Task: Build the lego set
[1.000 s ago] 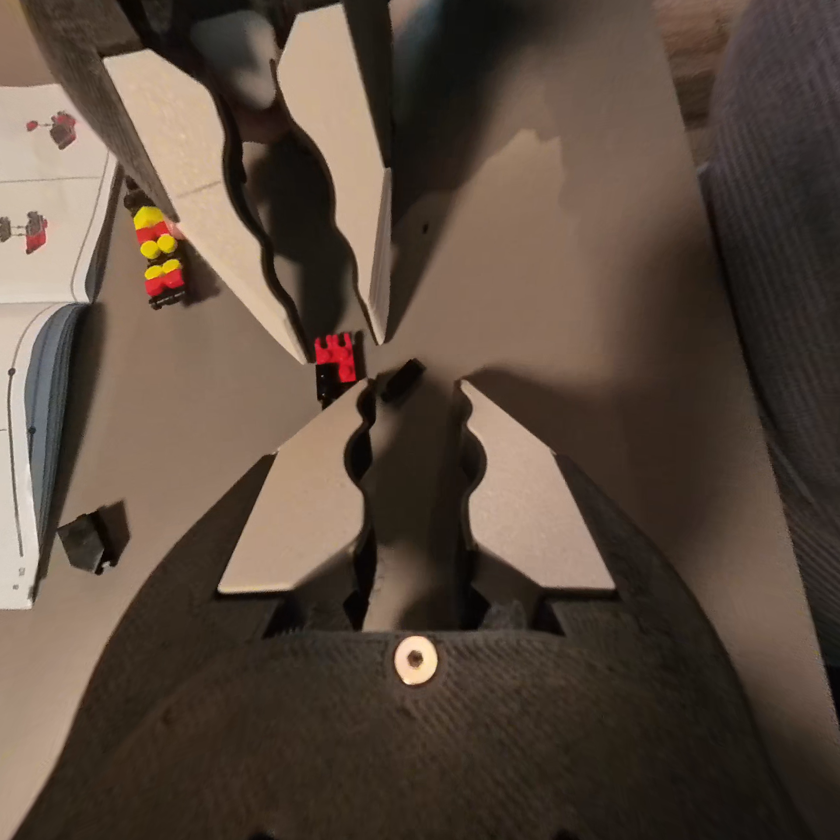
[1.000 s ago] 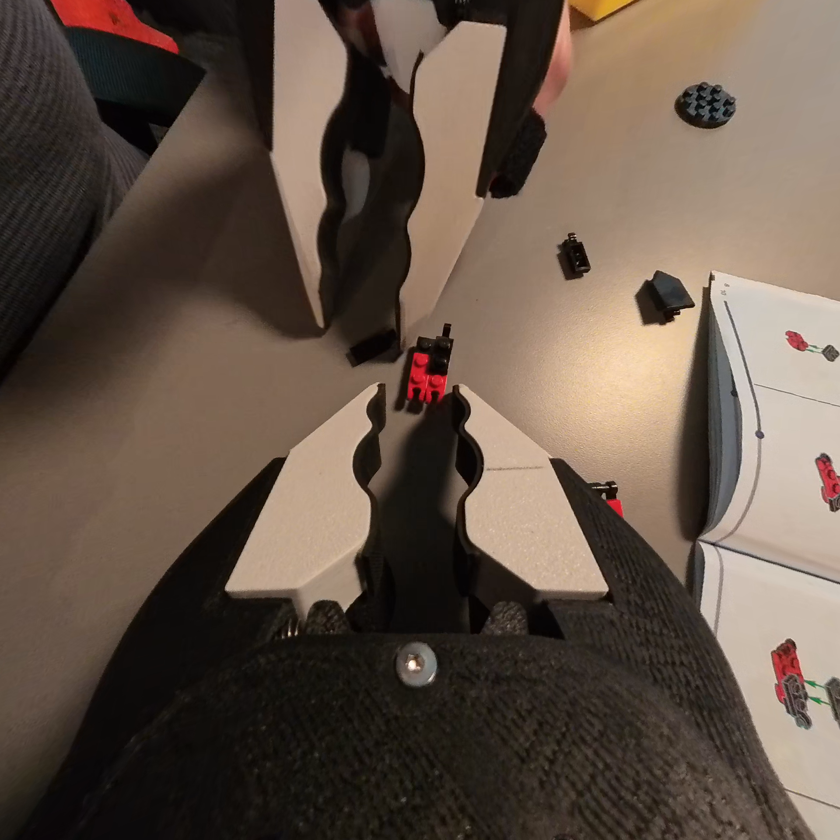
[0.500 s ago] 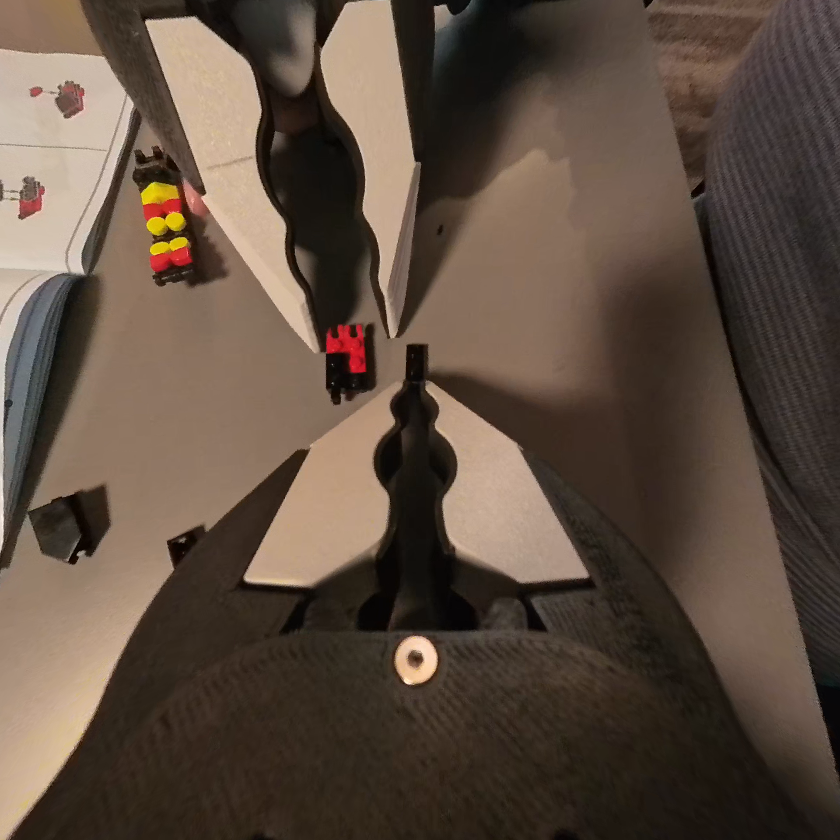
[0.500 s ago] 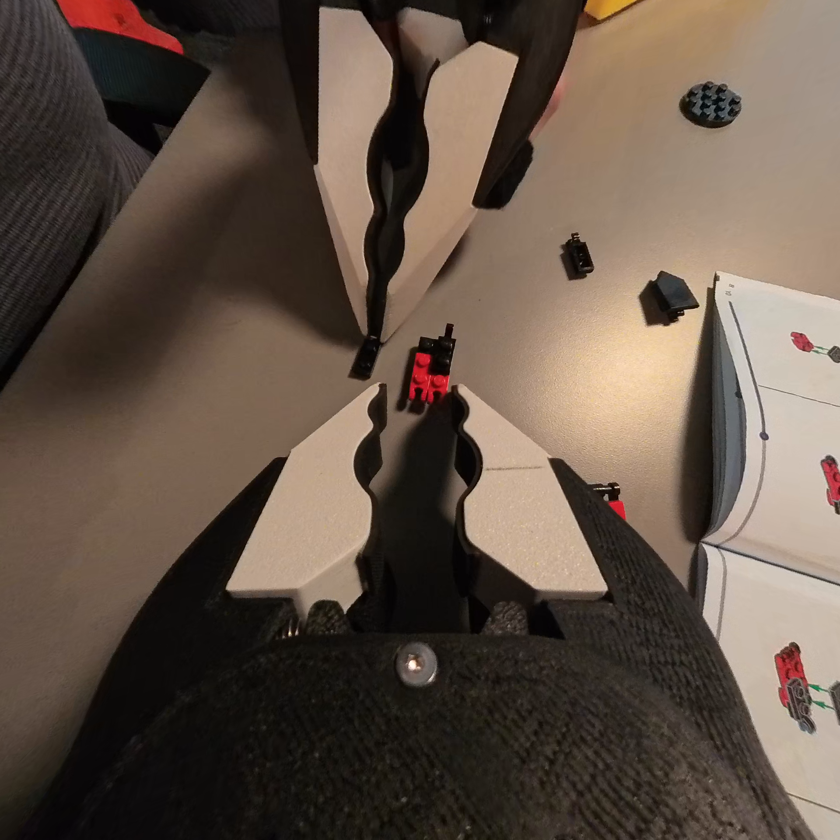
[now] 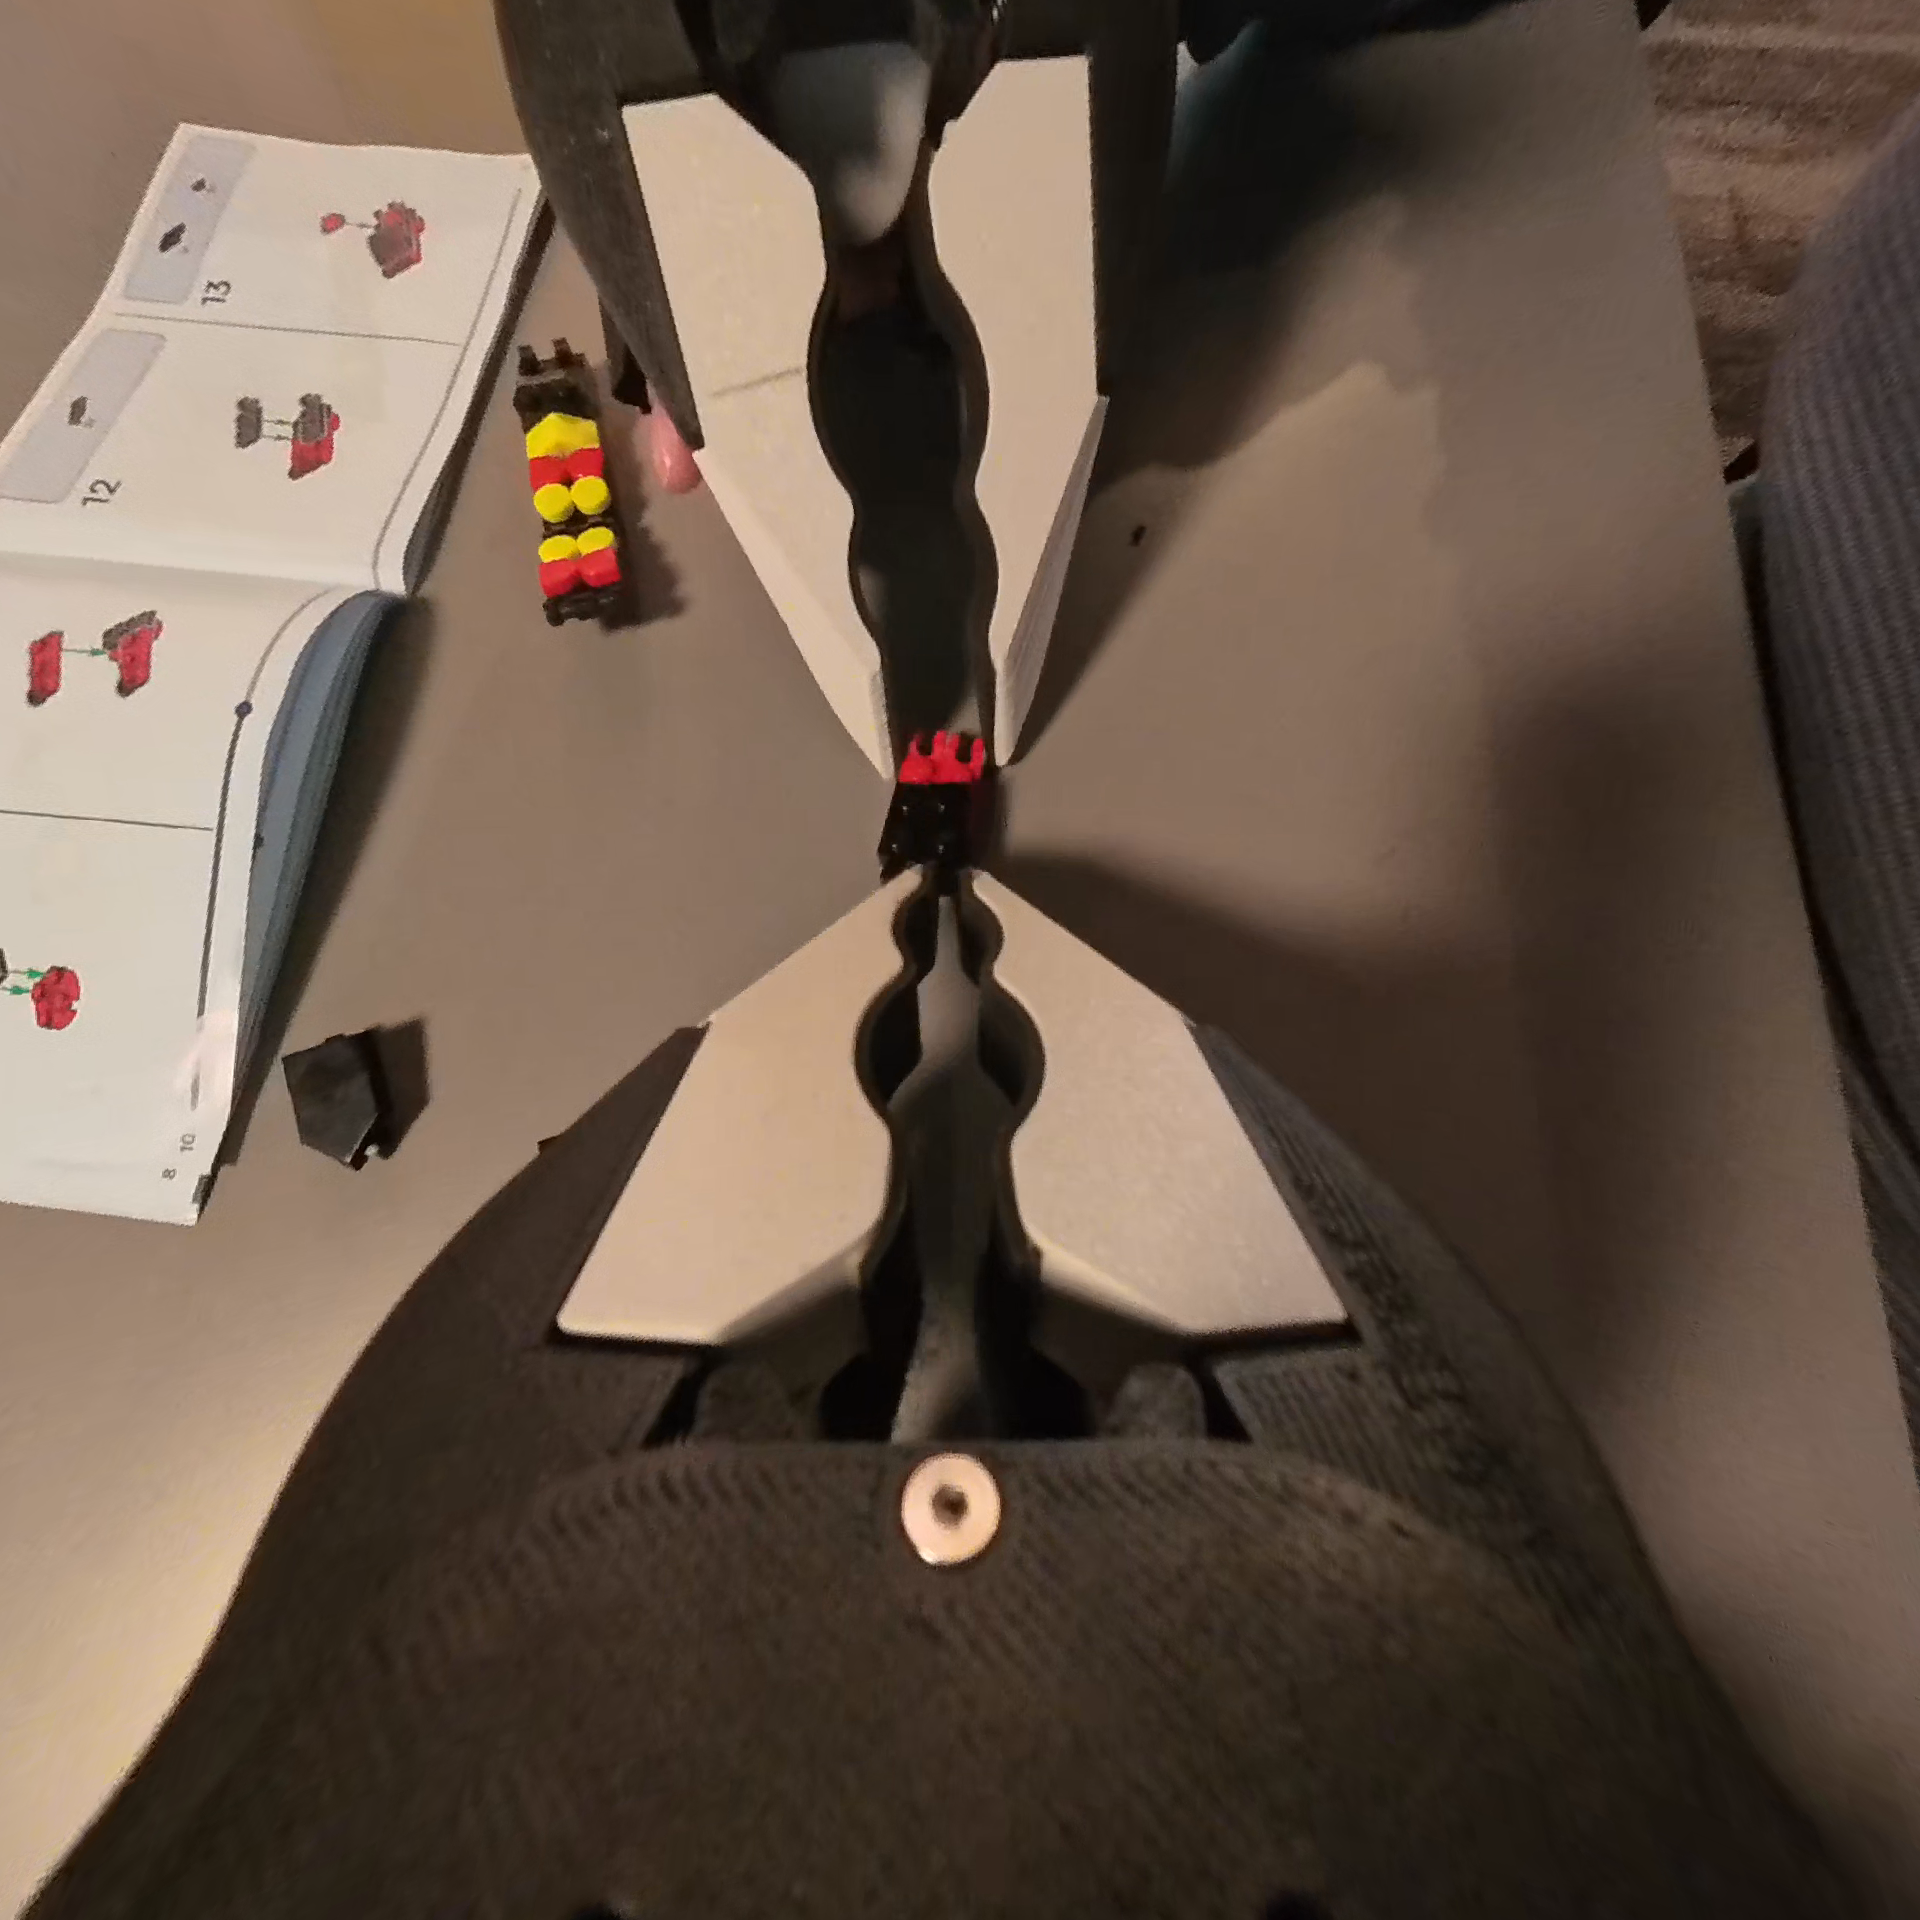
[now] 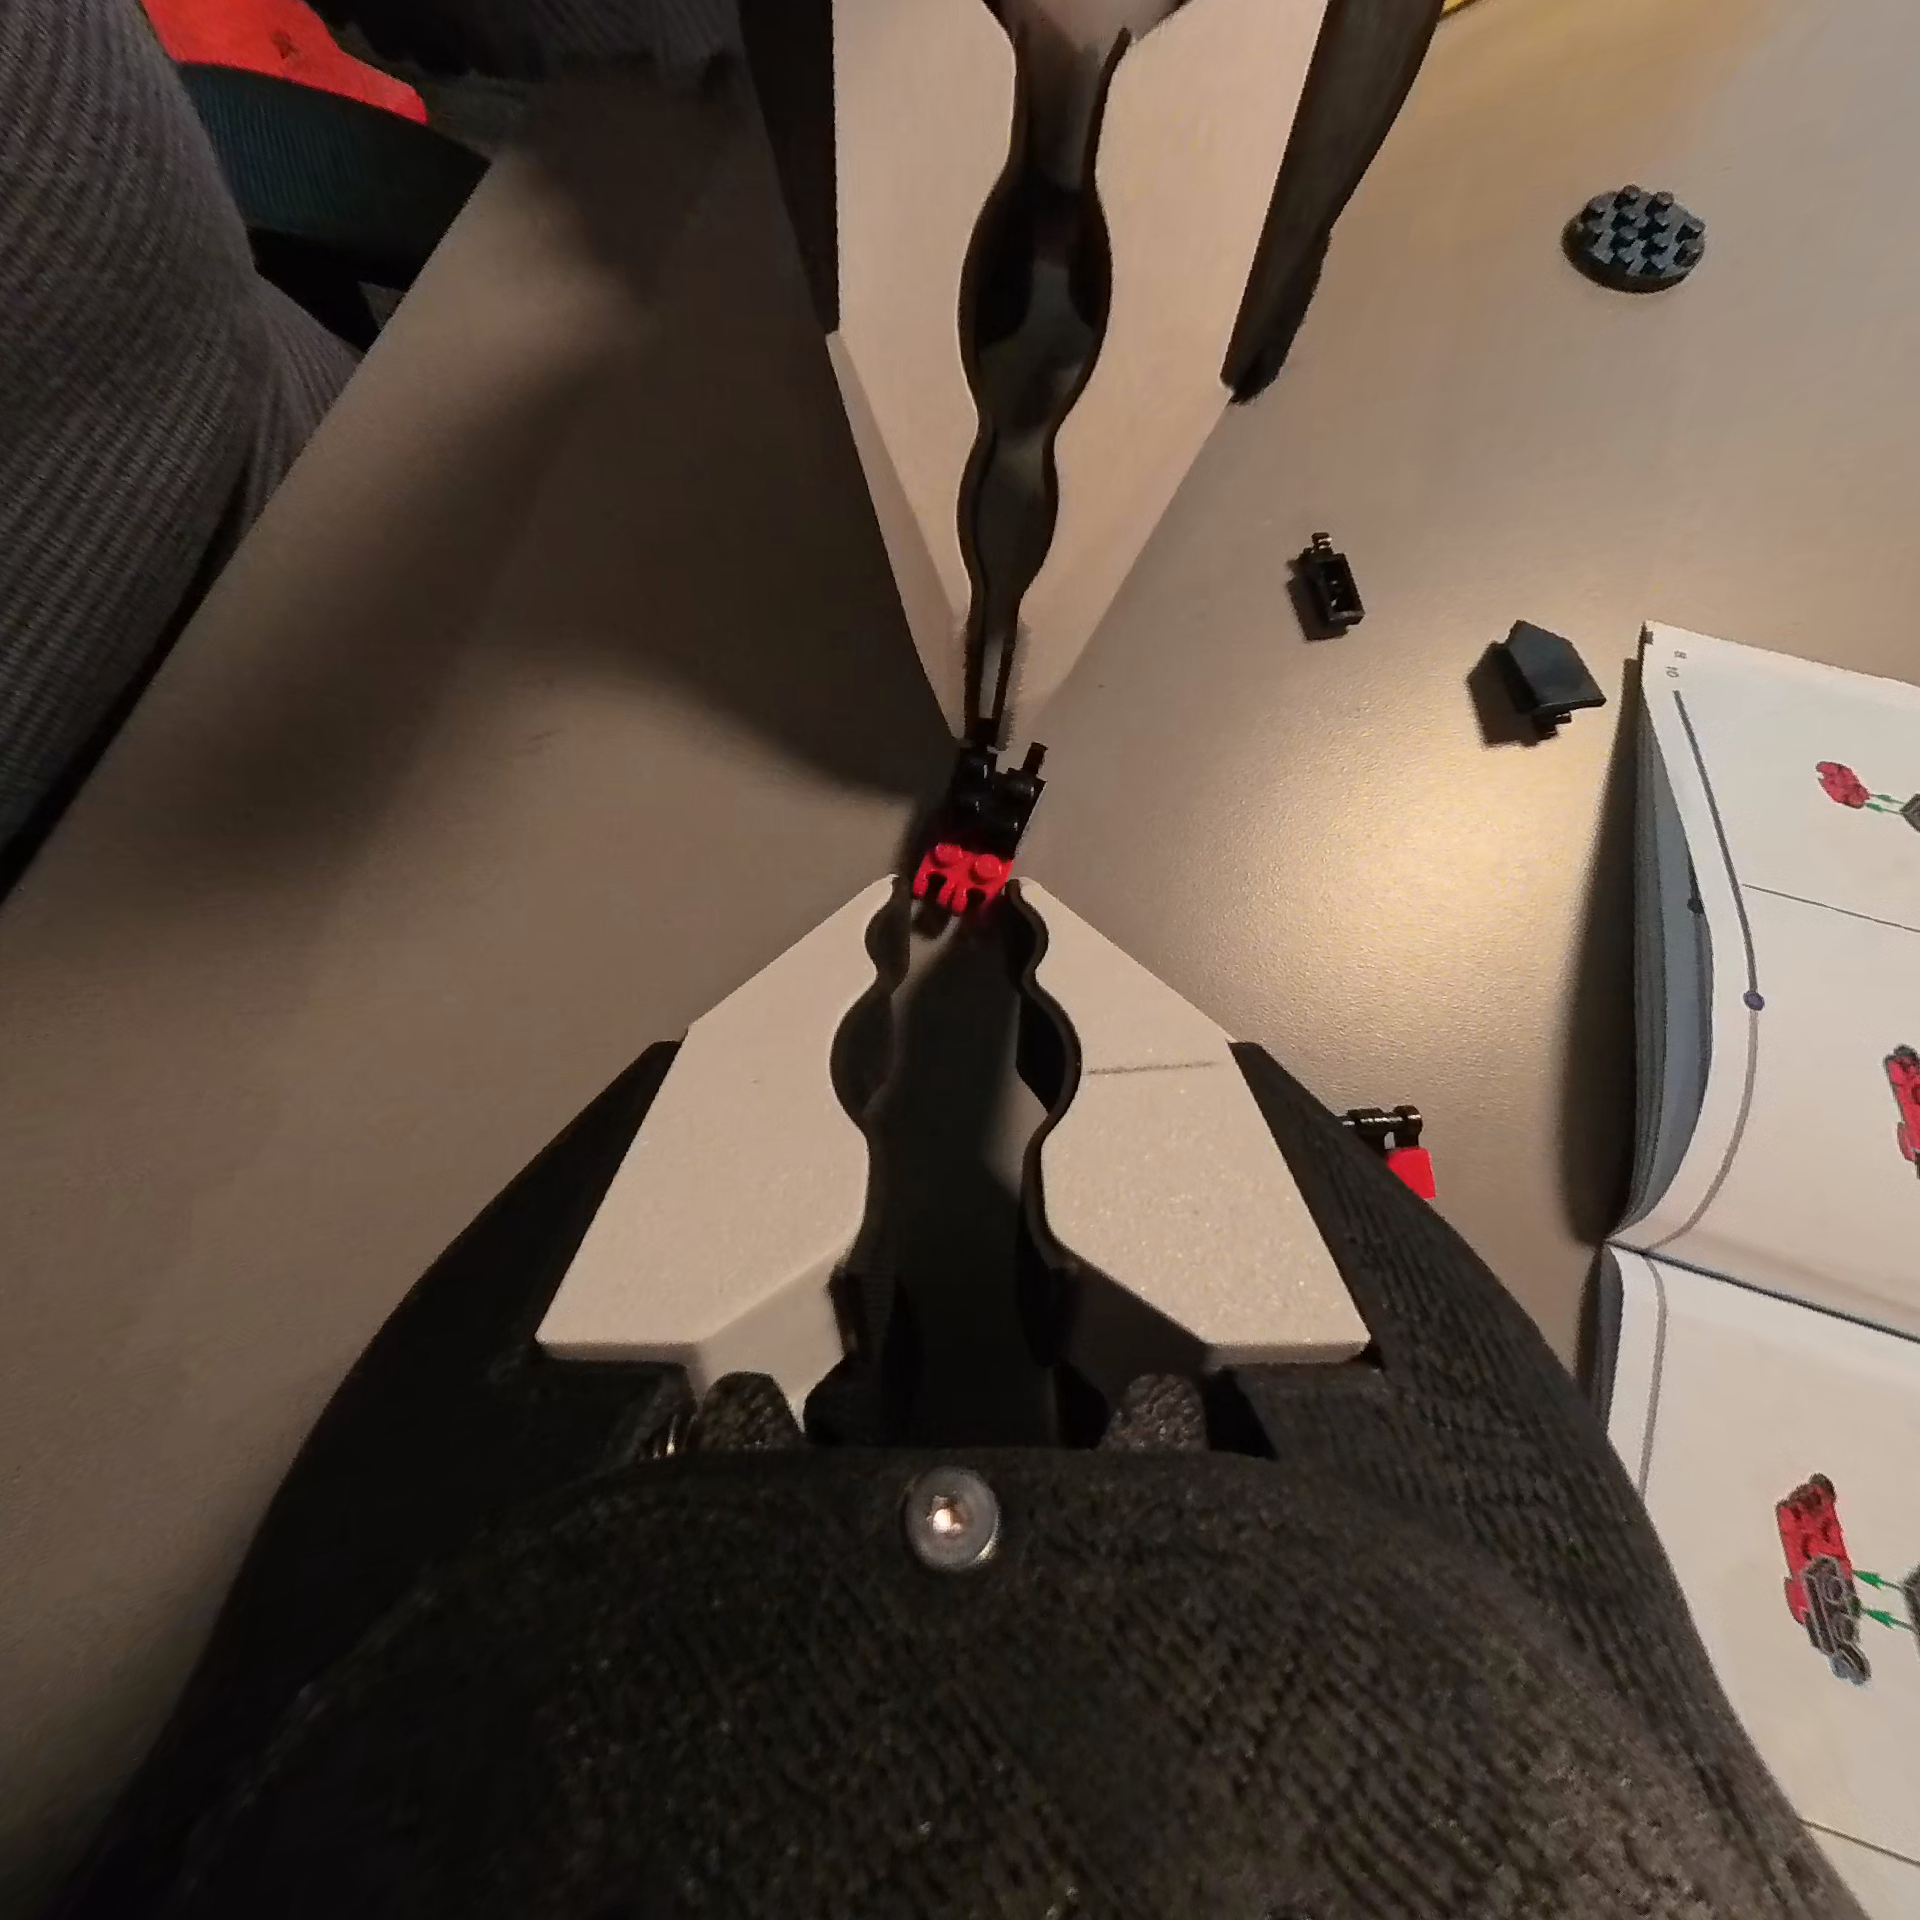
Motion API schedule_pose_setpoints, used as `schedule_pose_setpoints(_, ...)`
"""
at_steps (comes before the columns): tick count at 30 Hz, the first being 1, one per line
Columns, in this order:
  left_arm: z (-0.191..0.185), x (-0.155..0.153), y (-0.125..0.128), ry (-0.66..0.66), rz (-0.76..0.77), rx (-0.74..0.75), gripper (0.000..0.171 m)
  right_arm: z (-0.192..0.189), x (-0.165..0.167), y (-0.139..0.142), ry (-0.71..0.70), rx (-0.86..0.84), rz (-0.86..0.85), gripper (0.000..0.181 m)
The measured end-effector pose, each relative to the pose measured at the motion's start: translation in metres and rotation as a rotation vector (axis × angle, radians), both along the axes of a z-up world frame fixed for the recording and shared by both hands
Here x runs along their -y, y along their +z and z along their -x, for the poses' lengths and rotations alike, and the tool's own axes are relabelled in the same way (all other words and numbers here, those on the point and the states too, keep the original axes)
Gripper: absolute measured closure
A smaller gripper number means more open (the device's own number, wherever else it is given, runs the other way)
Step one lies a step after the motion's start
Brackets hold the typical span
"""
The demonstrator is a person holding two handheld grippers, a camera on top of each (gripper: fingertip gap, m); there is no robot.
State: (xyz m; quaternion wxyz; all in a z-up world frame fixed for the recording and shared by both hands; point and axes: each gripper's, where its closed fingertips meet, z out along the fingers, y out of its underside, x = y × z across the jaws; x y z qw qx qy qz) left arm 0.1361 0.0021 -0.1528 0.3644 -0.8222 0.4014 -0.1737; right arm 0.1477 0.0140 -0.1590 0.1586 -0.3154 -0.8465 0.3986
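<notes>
Red-and-black lego assembly (image 5: 935, 805) sits on the grey counter (image 5: 1351, 831) between two facing grippers. The right gripper (image 6: 956, 894) clasps its red end; the left gripper (image 5: 940, 883), nearly closed, pinches a small black piece (image 6: 982, 727) at its black end. An instruction booklet (image 5: 156, 623) lies well aside.

Each wrist camera looks down along its own fingers at the grey table (image 5: 1351, 727), close up. The views face one another, sharing the red-and-black lego piece (image 5: 938, 805) (image 6: 977, 836) and instruction booklet (image 5: 208, 520) (image 6: 1808, 935).
</notes>
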Motion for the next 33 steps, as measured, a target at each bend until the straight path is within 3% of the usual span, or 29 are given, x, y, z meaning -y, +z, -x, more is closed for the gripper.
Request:
schedule_pose_setpoints(7,0.002,-0.003,0.0,0.004,-0.016,-0.013,0.169,0.003,-0.002,0.0,-0.023,0.001,0.001,0.155)
schedule_pose_setpoints(20,0.003,-0.005,-0.002,0.007,-0.029,-0.027,0.162,0.006,-0.001,0.0,-0.051,0.002,0.002,0.157)
schedule_pose_setpoints(33,-0.003,0.007,-0.005,-0.069,-0.004,-0.017,0.161,0.012,-0.007,0.0,-0.111,0.001,0.002,0.159)
